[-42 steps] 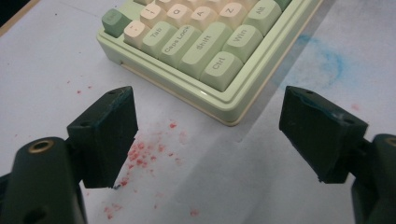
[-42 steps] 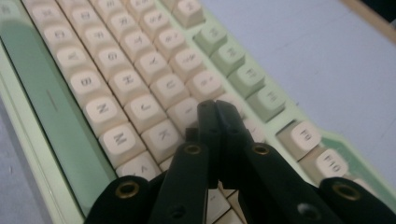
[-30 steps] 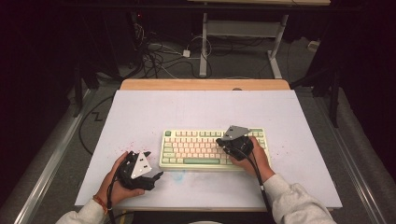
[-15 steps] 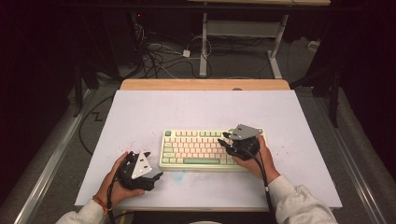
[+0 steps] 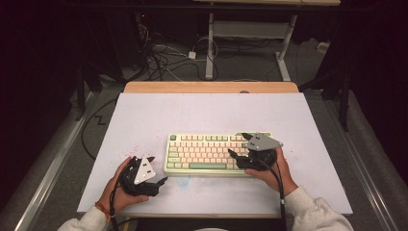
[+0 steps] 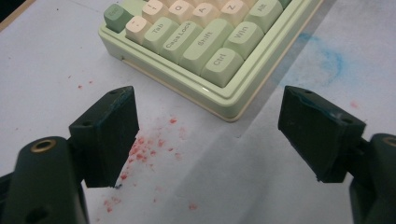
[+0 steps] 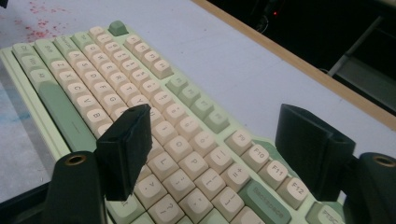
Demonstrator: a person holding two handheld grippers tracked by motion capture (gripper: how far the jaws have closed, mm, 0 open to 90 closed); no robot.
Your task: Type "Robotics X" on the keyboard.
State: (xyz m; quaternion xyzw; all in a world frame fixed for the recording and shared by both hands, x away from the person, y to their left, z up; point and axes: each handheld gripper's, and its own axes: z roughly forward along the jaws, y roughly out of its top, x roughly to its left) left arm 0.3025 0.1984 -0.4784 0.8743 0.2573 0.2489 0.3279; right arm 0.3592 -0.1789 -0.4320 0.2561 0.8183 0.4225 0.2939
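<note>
A pale green mechanical keyboard with cream and green keycaps (image 5: 216, 154) is lying flat on a white sheet-covered table (image 5: 207, 113), nearer the near edge than the far wooden edge, and slightly right of centre.

The person's right hand (image 5: 276, 168) is holding the black two-jaw right gripper (image 5: 239, 147) over the keyboard's right end. In the right gripper view, its jaws are standing wide apart with nothing between them; the left jaw is hanging above the letter keys and the right jaw above the function keys near the far edge of the keyboard (image 7: 154, 126). Whether either jaw is touching a key cannot be told.

The person's left hand (image 5: 120, 187) is holding the black two-jaw left gripper (image 5: 156, 169) on the table near the near left corner, just beside the keyboard's left end. In the left gripper view, its jaws are also spread wide and holding nothing, framing the keyboard's near left corner (image 6: 212, 56) without touching it. Red speckled stains (image 6: 149, 144) are showing on the table sheet between the jaws, and a faint blue smudge (image 6: 327, 58) is lying beside the keyboard's near edge.
</note>
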